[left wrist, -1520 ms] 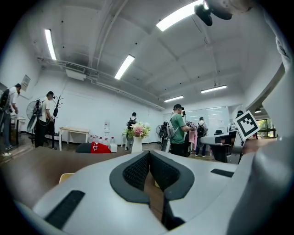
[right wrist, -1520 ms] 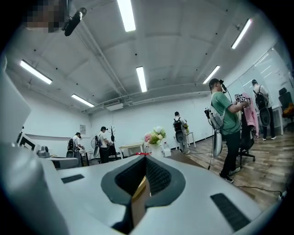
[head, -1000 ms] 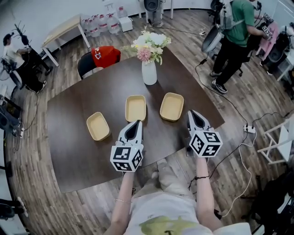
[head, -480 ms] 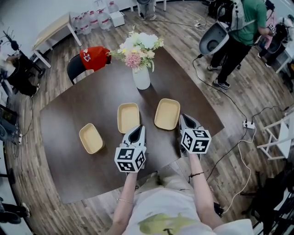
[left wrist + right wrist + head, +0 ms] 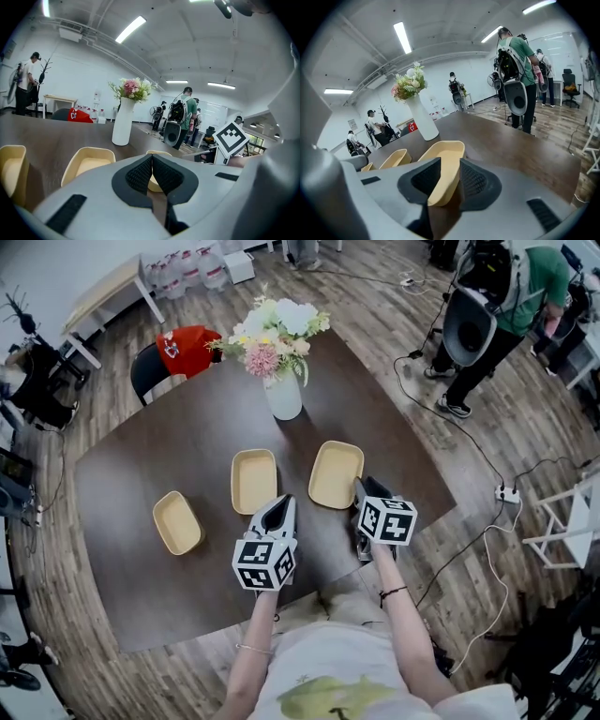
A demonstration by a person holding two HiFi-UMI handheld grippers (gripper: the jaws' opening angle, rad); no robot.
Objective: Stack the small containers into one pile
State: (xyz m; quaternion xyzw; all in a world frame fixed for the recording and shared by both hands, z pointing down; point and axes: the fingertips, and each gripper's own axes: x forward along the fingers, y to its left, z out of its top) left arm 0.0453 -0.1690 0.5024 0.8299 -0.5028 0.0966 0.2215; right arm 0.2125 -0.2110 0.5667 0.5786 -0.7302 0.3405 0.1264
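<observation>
Head view: small tan plastic left tray (image 5: 176,521) is sitting at 9 o'clock on the dark wooden table (image 5: 141,474), middle tray (image 5: 253,480) at the centre, right tray (image 5: 336,473) at 3 o'clock.
Right claw (image 5: 361,491): jaws have just been opening; right tray's rim is sitting between them, unsqueezed.
Left claw (image 5: 278,505): squeezing shut, empty.
Feel: likely light, stiff, slippery; pinching the thin rim looks best.
Writing: none is showing.

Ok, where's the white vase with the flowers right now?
In the head view the white vase stands on the dark table's far side, just beyond the middle container and the right container, touching neither.
</observation>
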